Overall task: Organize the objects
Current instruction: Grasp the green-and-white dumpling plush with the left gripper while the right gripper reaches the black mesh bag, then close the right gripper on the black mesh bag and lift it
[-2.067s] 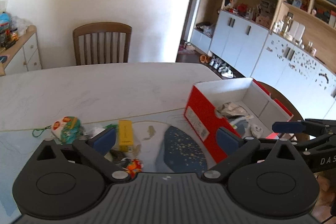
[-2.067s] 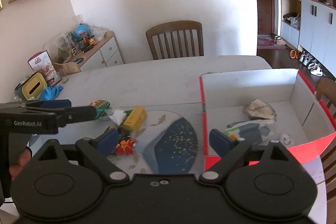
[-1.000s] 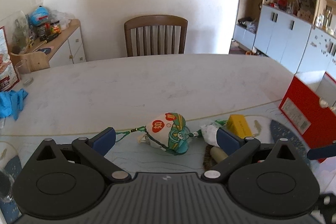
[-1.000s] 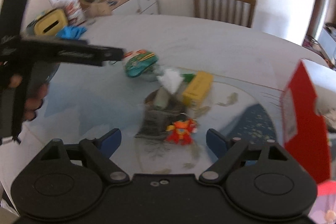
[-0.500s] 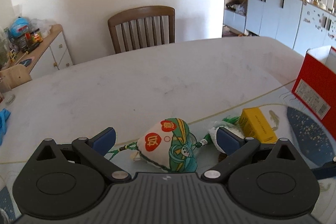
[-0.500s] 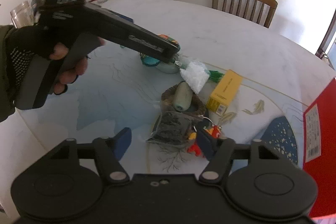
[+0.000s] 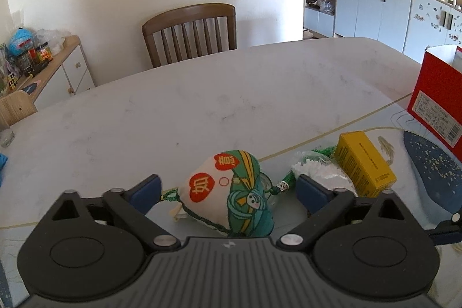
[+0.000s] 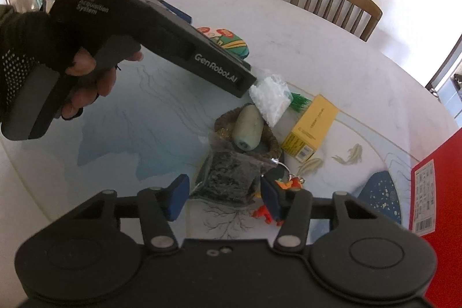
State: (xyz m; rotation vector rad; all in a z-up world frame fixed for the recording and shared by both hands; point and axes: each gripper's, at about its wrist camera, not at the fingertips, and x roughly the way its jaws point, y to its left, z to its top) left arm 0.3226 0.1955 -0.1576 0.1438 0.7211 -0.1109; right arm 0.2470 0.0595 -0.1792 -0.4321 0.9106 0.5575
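Sachet printed 如意, left claw wide, "GenRobot.AI" casing

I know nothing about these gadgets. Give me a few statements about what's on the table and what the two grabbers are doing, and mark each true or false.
1. The left gripper is open, its fingers on either side of the embroidered pouch. True.
2. The yellow box stands inside the red box. False: it lies on the table mat, outside the red box.
3. The right gripper is clamped on the yellow box. False: it is open around a dark packet.
4. A pale green roll rests in a woven ring. True.
5. A wooden chair stands at the far side of the table. True.
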